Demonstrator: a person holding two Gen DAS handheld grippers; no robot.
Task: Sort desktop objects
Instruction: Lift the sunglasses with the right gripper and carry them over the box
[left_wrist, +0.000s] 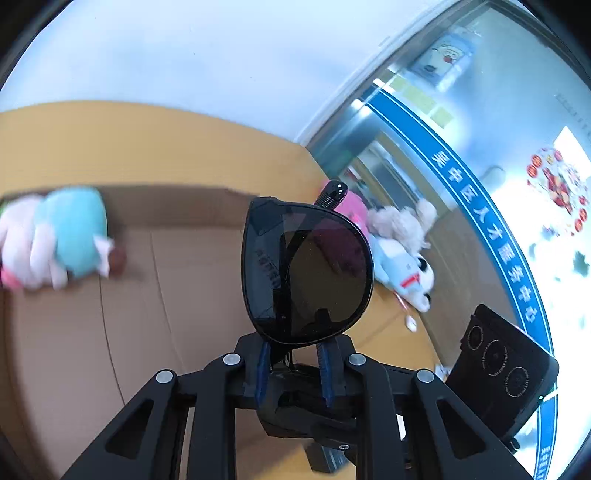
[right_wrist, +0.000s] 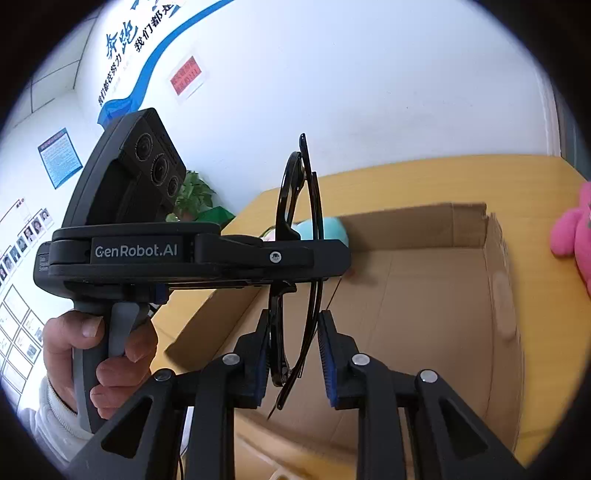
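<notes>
Counter (right_wrist: 424, 173) carrying cardboard box (right_wrist: 424, 295), open top, plush toy (left_wrist: 70, 232) lying inside at far wall.

Folded sunglasses (left_wrist: 306, 266) hanging in air over box, both tools gripping it.

Left tool (left_wrist: 293, 369) clamping narrow on lower rim; right tool (right_wrist: 295, 358) pinching frame edge-on, right pad standing apart.

Judgement: light, stiff, glossy, lens scratch-prone; gripping frame rim, not lens.

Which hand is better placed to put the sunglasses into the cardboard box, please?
Probably left. The left gripper clamps the sunglasses at the lens rim, with the open cardboard box just ahead. The sunglasses also stand between the right fingers, but one pad seems to show a gap.
</notes>
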